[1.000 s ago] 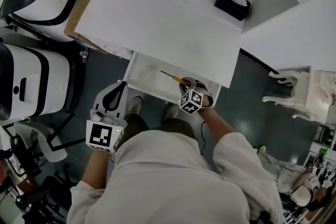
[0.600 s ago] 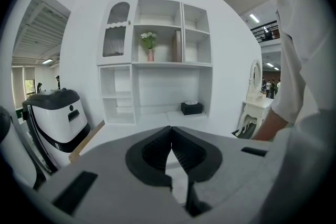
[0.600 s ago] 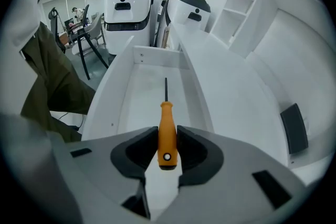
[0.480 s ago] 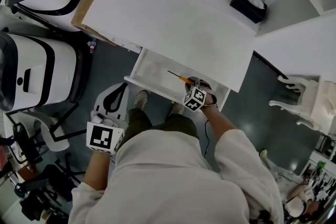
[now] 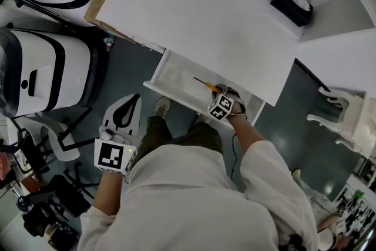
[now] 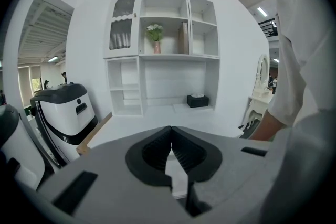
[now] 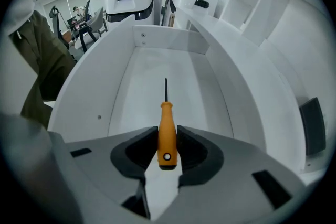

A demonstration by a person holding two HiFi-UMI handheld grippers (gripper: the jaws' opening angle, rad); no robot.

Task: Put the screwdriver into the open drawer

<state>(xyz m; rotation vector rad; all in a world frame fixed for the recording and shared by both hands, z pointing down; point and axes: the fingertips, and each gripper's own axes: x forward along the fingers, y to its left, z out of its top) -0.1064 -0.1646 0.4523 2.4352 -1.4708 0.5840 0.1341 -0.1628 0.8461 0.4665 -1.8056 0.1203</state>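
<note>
Now lower over the open drawer (image 7: 163,40), screwdriver (image 7: 167,122) still gripped.
Right hand-held gripper (image 7: 167,130) has sunk, clamping the orange handle, tip aimed inside the drawer; release looks near. Left hand-held gripper (image 6: 171,150) stays closed, empty.

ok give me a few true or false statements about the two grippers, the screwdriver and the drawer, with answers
1. The right gripper is shut on the orange-handled screwdriver. True.
2. The screwdriver lies loose on the floor of the open white drawer. False: the right gripper holds it by the handle over the drawer.
3. The left gripper holds the black tissue box. False: its jaws are together with nothing between them, and the box sits on the white desk.
4. The screwdriver's thin dark shaft points away from the right gripper, into the drawer. True.
</note>
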